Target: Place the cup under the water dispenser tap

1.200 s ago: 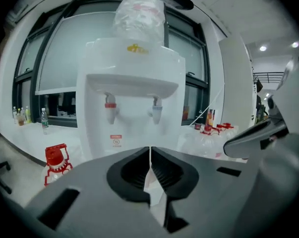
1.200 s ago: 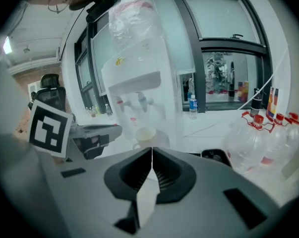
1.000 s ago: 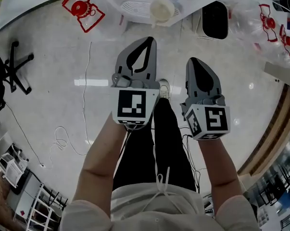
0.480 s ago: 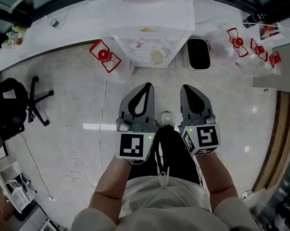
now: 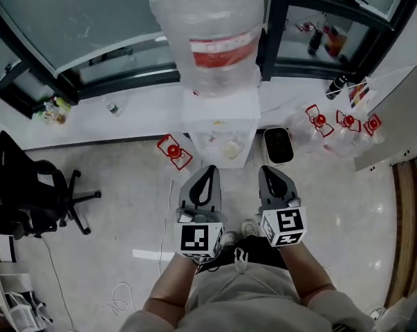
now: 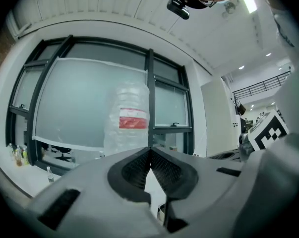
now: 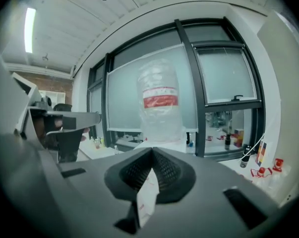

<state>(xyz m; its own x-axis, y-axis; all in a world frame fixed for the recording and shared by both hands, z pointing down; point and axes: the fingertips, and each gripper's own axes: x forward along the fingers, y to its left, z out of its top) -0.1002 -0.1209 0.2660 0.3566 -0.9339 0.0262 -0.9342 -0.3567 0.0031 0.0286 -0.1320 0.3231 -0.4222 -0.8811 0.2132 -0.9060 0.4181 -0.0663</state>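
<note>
Both grippers are closed and empty: the left gripper (image 5: 208,171) and right gripper (image 5: 268,173) have their jaws pressed together and point toward the water dispenser (image 5: 220,113). The cup (image 5: 231,149) stands upright in the dispenser's front recess. It is ahead of and below my jaw tips, between the two grippers, slightly nearer the left. I judge it already placed under the tap.
</note>
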